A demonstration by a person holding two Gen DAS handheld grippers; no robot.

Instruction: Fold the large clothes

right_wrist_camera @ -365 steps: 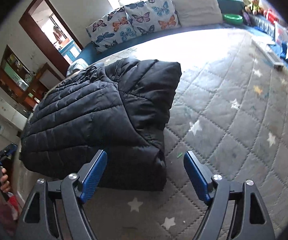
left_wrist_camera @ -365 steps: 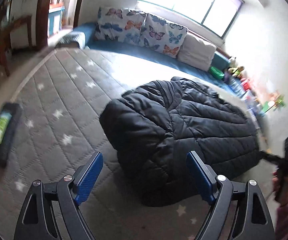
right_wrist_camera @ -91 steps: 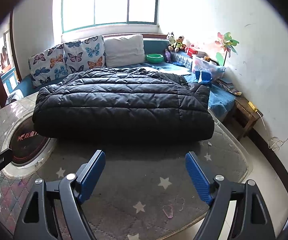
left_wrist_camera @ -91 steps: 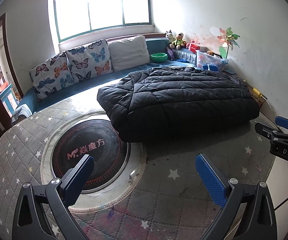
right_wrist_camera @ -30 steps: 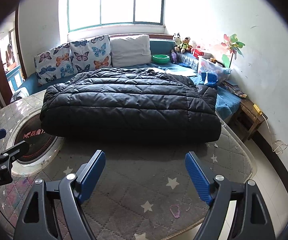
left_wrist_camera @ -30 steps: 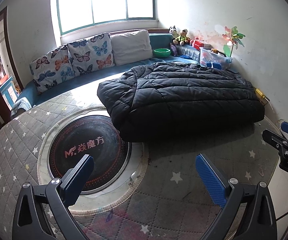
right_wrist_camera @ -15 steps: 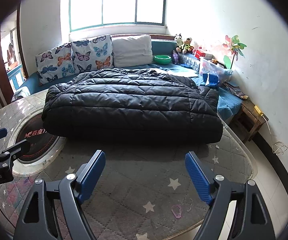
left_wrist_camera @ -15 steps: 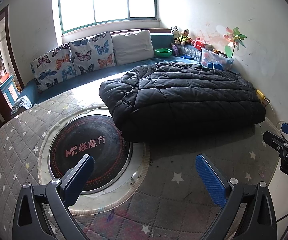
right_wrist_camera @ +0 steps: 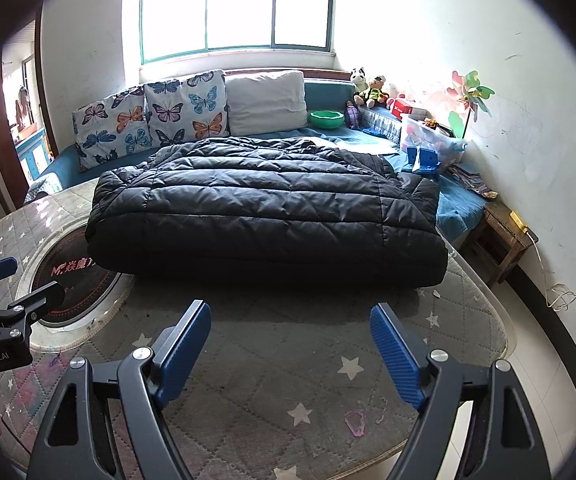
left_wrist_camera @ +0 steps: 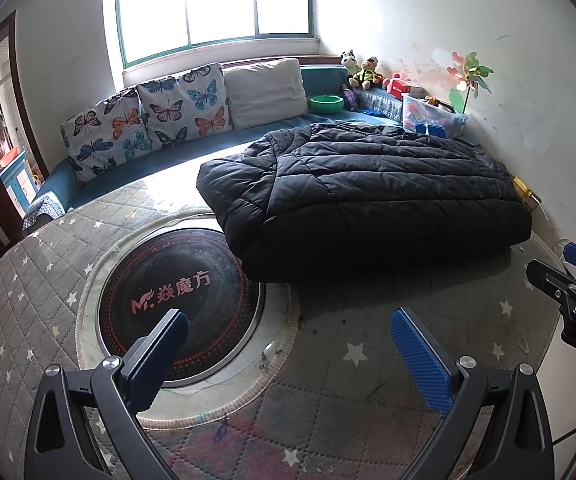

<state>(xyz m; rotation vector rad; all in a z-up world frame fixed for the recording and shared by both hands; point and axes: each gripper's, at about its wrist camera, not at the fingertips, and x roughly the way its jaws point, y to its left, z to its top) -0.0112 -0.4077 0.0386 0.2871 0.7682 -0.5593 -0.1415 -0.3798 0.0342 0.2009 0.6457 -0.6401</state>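
A black quilted jacket (left_wrist_camera: pixel 364 192) is being shown lying folded into a thick rectangular bundle on a worktop (left_wrist_camera: pixel 28 272) that is covered by a grey star-patterned quilted mat (right_wrist_camera: pixel 280 368). The bundle is resting on the far half of the mat, with one corner overlapping the round black glass panel (left_wrist_camera: pixel 168 292) set into the worktop. The left tongs (left_wrist_camera: pixel 288 352) are being held spread wide above the near part of the mat, well apart from the jacket, with nothing between the blue pads (left_wrist_camera: pixel 420 364). The right tongs (right_wrist_camera: pixel 290 340) are likewise being held spread and empty, pointed at the long near edge of the jacket without touching it. Each pair of tongs is being caught at the edge of the other's view. Behind the worktop, a blue bench seat (right_wrist_camera: pixel 328 92) is being lined with butterfly cushions (right_wrist_camera: pixel 148 116) and a plain pillow (right_wrist_camera: pixel 266 102), and a green bowl (right_wrist_camera: pixel 326 119) and soft toys (right_wrist_camera: pixel 368 84) are sitting near the corner under a pinwheel (right_wrist_camera: pixel 470 96).
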